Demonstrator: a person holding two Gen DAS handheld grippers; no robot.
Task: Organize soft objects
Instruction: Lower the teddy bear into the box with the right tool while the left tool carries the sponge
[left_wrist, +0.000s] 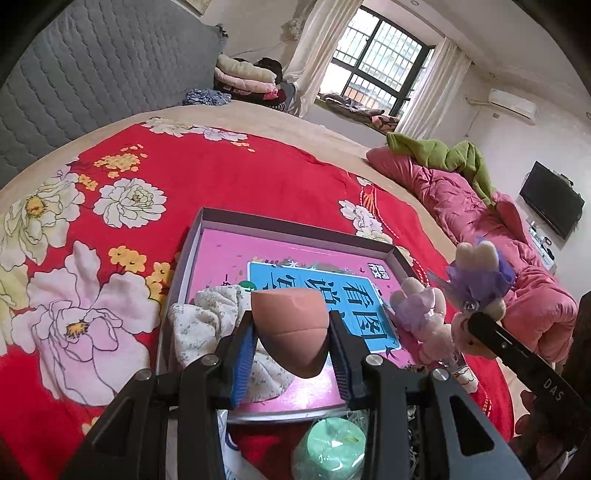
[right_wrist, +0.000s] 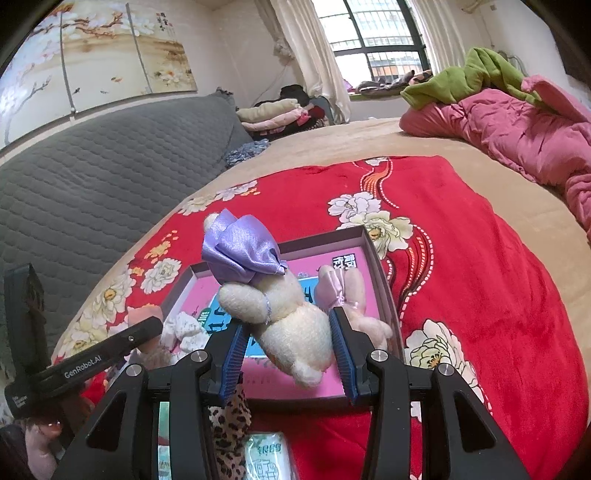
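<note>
- Right, we have the left tongs (left_wrist: 291, 343) clamped on a terracotta-coloured makeup sponge (left_wrist: 290, 326), its blue pads pressing on both flanks, and we hold it above the near end of the box (left_wrist: 295, 230).
- Over in the right tongs (right_wrist: 290, 341) we pinch a cream plush bunny (right_wrist: 291, 325) by its body; a purple satin bow (right_wrist: 242, 251) sits at its head end, tilted away from us.
- Both toys hang over the same shallow grey-walled box, which lies on the red floral blanket (left_wrist: 221, 177) on the bed.
- Inside the box we see a pink liner with a blue panel printed in big Chinese characters (left_wrist: 354, 295), upside down from our side and partly covered.
- A crumpled white cloth (left_wrist: 207, 321) already rests in the box's near left corner, and a second pink plush bunny (right_wrist: 351, 295) lies by the right wall.
- Writing we can read: "GenRobot.AI" (right_wrist: 83, 369) along the left handle in the right wrist view, and "DAS" (left_wrist: 553, 389) on the right handle in the left view.
- Nearer us, under the tongs, we spot a pale green roll (left_wrist: 332, 443), a leopard-print fabric (right_wrist: 229, 424) and a green-lettered packet (right_wrist: 267, 458).
</note>
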